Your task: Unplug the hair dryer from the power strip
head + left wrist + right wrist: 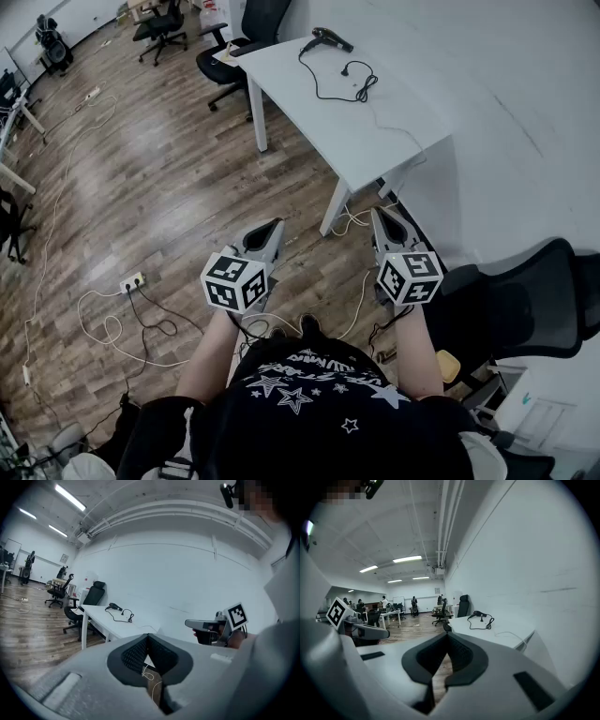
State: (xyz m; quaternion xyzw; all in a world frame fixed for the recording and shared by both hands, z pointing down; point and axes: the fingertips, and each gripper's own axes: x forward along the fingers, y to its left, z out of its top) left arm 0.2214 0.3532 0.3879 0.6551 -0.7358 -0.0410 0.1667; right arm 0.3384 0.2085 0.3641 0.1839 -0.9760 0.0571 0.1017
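Observation:
A black hair dryer [330, 37] lies at the far end of the white table [309, 103], its black cord [361, 86] coiled beside it on the tabletop. In the left gripper view the dryer [113, 606] is small and far off, as is the dryer [478, 614] in the right gripper view. My left gripper [277, 226] and right gripper [377, 215] are held side by side in the air, short of the table's near end. Both are shut and hold nothing. A white power strip [132, 280] lies on the wood floor to the left.
A thin white cable [403, 131] crosses the table's near part and drops over its edge. A black office chair [530, 295] stands close at my right, another chair [246, 33] at the table's far end. Loose cables [112, 328] trail over the floor at left.

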